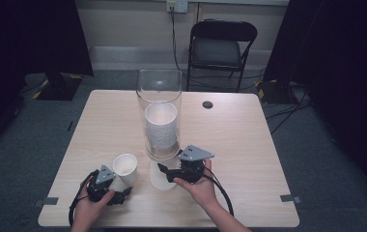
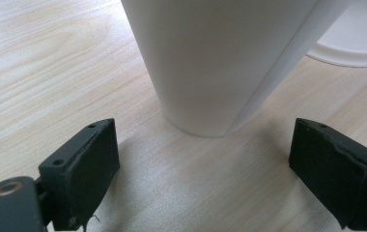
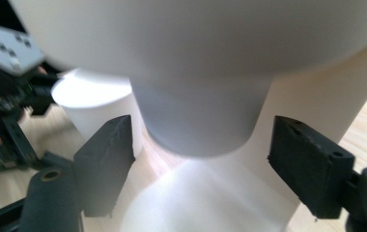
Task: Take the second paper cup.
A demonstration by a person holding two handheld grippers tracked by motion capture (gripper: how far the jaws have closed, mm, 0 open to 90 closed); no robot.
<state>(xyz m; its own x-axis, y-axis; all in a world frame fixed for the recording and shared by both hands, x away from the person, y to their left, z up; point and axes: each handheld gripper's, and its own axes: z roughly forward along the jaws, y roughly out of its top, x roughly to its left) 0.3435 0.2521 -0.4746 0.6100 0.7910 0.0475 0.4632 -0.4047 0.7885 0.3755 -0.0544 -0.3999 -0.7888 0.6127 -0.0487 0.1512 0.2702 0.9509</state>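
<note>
- A white paper cup (image 1: 125, 167) stands upright on the table (image 1: 249, 145), just ahead of the left gripper (image 1: 123, 194); in the left gripper view its lower wall (image 2: 205, 63) rises between and beyond the two spread fingers (image 2: 82, 169), touching neither, with its rim cut off at the top.
- The left gripper's jaws stand wide apart and hold nothing.
- The right gripper (image 1: 164, 170) points at an upturned white cup (image 1: 161, 178) beneath the clear dispenser tube (image 1: 159, 92), which holds a stack of cups (image 1: 161, 126).
- In the right gripper view, a blurred cup bottom (image 3: 196, 121) hangs between the parted fingers (image 3: 312, 164); whether they touch it is hard to tell.
- The tube's base is hidden behind the cups.
</note>
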